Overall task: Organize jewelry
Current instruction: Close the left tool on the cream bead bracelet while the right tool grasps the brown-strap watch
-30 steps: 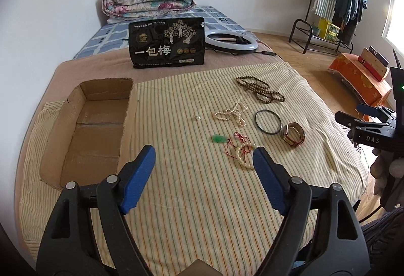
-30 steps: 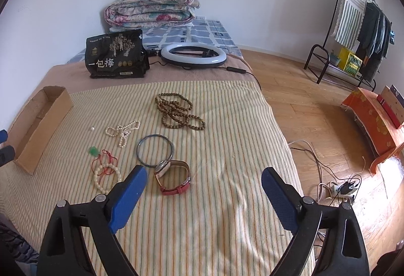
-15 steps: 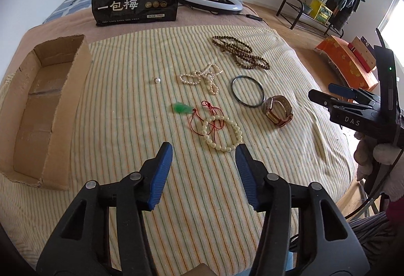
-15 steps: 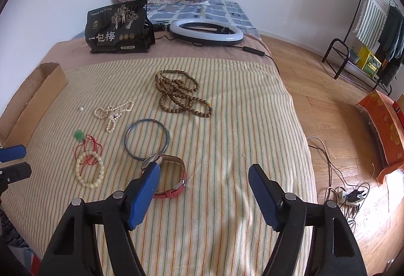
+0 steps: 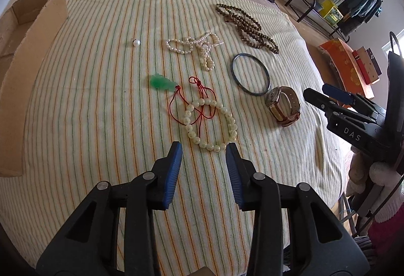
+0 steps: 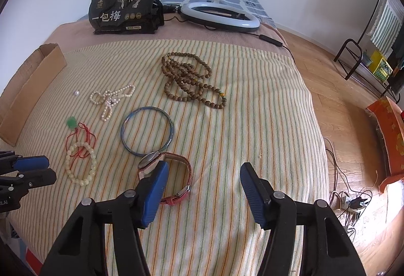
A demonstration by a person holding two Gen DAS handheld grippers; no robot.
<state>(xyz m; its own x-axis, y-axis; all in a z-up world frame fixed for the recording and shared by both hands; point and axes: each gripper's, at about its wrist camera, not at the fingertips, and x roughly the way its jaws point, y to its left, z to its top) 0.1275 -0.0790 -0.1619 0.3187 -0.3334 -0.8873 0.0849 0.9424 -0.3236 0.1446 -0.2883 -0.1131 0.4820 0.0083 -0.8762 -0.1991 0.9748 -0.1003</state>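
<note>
Landmark: blue bangle [image 6: 147, 130] lying flat on the striped blanket [image 6: 252, 104] that covers the bed.
Wristwatch: pink-strapped wristwatch [image 6: 174, 175] touching the bangle's near edge, resting on its side.
Wooden beads: brown bead string [image 6: 189, 81] heaped beyond the bangle, apart from it.
Pearls: pearl strand [image 6: 111, 99] beyond and left of the bangle; a single loose pearl [image 6: 76, 92] further left.
Cream bracelet: cream bead bracelet [image 5: 210, 122] left of the bangle, tangled with a red cord [image 5: 202, 99] that runs to a green pendant [image 5: 161, 83].
Box: open cardboard box [image 6: 32, 89] far left of the bangle, at the blanket's edge.
Left gripper [image 5: 204, 147]: jaws closing, nothing between them, tips just short of the cream bracelet's near edge.
Right gripper [image 6: 203, 167]: jaws closing, empty; left pad in front of the wristwatch, on the near side of the bangle.
</note>
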